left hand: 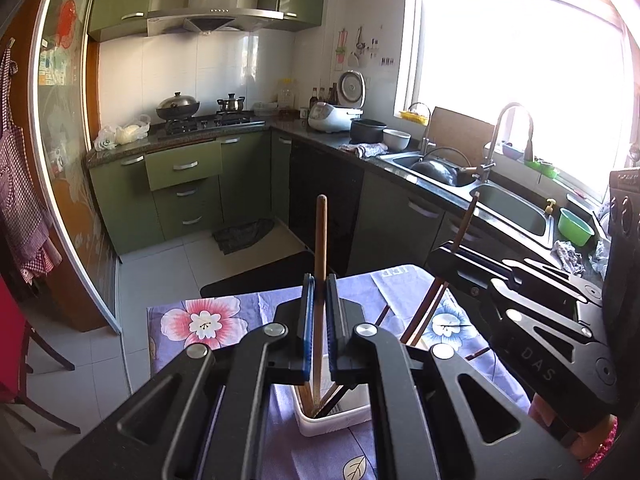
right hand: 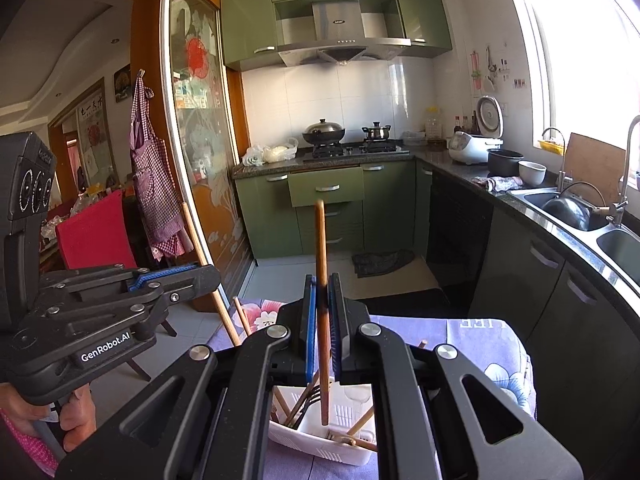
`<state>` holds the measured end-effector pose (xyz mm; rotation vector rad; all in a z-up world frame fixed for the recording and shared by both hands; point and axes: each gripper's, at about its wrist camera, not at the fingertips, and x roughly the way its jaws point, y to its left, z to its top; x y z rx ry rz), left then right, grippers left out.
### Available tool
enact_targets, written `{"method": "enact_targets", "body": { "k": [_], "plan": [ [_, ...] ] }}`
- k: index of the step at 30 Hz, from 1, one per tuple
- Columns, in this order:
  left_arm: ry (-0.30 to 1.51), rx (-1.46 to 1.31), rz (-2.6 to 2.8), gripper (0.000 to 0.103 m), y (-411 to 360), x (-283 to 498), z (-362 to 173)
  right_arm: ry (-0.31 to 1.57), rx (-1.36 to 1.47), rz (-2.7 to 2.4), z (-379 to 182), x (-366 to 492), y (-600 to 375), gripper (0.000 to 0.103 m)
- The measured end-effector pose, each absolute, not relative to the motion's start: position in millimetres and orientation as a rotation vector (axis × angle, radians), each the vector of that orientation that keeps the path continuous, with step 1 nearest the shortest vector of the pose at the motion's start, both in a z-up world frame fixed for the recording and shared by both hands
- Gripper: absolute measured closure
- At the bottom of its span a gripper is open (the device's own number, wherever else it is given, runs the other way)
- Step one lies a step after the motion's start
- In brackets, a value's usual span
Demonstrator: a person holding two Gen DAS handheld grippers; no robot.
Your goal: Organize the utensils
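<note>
A white slotted utensil holder (left hand: 332, 420) stands on the flowered tablecloth, also in the right wrist view (right hand: 320, 440), with several wooden chopsticks leaning in it. My left gripper (left hand: 319, 312) is shut on an upright wooden chopstick (left hand: 320, 248) whose lower end reaches into the holder. It shows from the side in the right wrist view (right hand: 200, 276). My right gripper (right hand: 322, 312) is shut on another upright wooden chopstick (right hand: 321, 248) whose tip hangs over the holder. It shows at the right of the left wrist view (left hand: 444, 258), holding its chopstick (left hand: 466, 220).
The table (left hand: 248, 304) has a purple flowered cloth, and a white sheet (left hand: 400, 284) lies at its far side. Beyond is a kitchen with green cabinets (left hand: 184, 184), a counter and sink (left hand: 512, 208). A red chair (right hand: 96, 236) stands to the left.
</note>
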<state>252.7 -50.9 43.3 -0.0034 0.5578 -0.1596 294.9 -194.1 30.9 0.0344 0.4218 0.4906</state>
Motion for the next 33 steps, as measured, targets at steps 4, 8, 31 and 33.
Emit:
{"method": "enact_targets", "body": {
  "k": [4, 8, 31, 33],
  "plan": [
    [0.589, 0.012, -0.154, 0.082, -49, 252, 28, 0.440, 0.032, 0.494, 16, 292, -191, 0.096],
    [0.595, -0.003, -0.158, 0.081, -45, 240, 26, 0.422, 0.030, 0.498, 18, 278, -192, 0.096],
    [0.456, -0.047, -0.064, 0.013, -38, 36, -26, 0.446, 0.078, 0.431, -78, 63, -279, 0.031],
    [0.452, -0.037, -0.073, 0.009, -40, 25, -32, 0.430, 0.086, 0.417, -87, 48, -282, 0.024]
  ]
}}
